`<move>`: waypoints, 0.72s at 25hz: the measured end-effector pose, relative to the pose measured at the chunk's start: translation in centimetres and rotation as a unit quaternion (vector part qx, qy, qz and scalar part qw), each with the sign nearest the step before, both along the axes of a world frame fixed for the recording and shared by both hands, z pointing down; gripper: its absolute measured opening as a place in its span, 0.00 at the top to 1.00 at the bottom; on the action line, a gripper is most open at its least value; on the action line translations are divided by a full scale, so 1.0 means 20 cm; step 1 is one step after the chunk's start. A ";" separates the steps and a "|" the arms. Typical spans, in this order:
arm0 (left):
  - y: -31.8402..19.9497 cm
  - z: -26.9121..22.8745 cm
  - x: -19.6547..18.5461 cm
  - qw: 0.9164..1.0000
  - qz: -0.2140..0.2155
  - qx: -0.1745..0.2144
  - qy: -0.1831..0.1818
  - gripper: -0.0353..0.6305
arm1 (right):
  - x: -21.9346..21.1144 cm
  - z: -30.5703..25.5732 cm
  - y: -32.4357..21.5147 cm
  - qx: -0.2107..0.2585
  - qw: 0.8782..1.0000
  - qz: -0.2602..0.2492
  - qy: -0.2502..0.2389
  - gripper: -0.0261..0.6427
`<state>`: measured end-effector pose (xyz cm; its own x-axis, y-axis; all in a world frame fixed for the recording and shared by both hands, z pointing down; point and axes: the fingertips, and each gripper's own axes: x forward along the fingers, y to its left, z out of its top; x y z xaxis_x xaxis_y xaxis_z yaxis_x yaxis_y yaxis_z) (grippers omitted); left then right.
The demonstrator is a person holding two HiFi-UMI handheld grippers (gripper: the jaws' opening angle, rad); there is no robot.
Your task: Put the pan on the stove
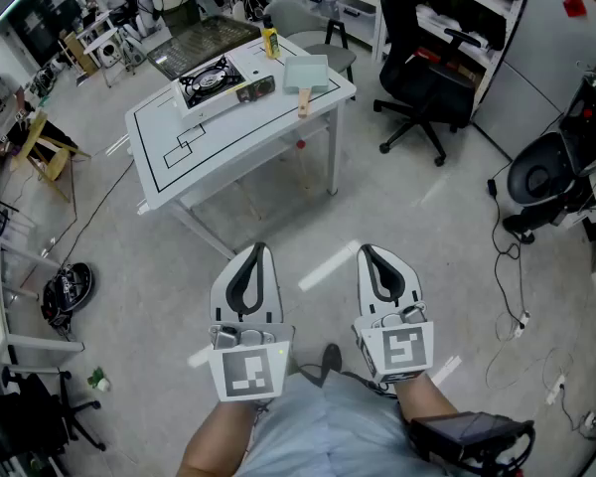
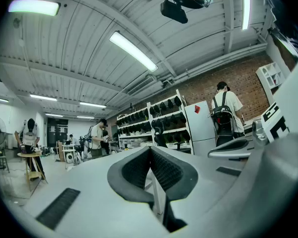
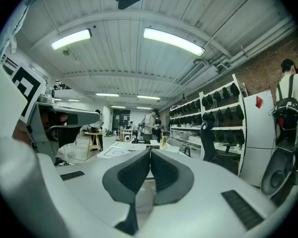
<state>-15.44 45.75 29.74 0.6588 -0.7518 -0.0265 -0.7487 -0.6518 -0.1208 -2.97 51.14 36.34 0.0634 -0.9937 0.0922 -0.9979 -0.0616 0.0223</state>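
A pale green square pan (image 1: 306, 72) with a wooden handle lies near the right edge of the white table (image 1: 209, 147), far ahead of me. A portable gas stove (image 1: 217, 80) sits to its left on the same table. My left gripper (image 1: 257, 252) and right gripper (image 1: 368, 250) are held side by side close to my body, level, well short of the table. Both have their jaws together with nothing between them. The left gripper view shows its dark pads (image 2: 161, 170) touching, and in the right gripper view the pads (image 3: 164, 171) touch too, with the table (image 3: 123, 150) small in the distance.
A yellow bottle (image 1: 270, 41) stands behind the pan. A grey chair (image 1: 328, 50) and a black office chair (image 1: 425, 73) are beside the table. Cables (image 1: 512, 296) trail on the floor at right. A stool and a round black object (image 1: 68, 288) are at left. People stand by shelves.
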 end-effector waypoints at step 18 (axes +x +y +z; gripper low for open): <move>-0.09 0.04 0.08 1.000 -0.010 -0.014 0.000 0.92 | 0.17 0.06 -0.10 -0.003 1.000 0.006 -0.015 0.89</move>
<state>-13.93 43.89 30.63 0.6429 -0.7659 -0.0051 -0.7622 -0.6390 -0.1035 0.45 49.16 37.44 0.0716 -0.9923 0.1010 -0.9973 -0.0727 -0.0076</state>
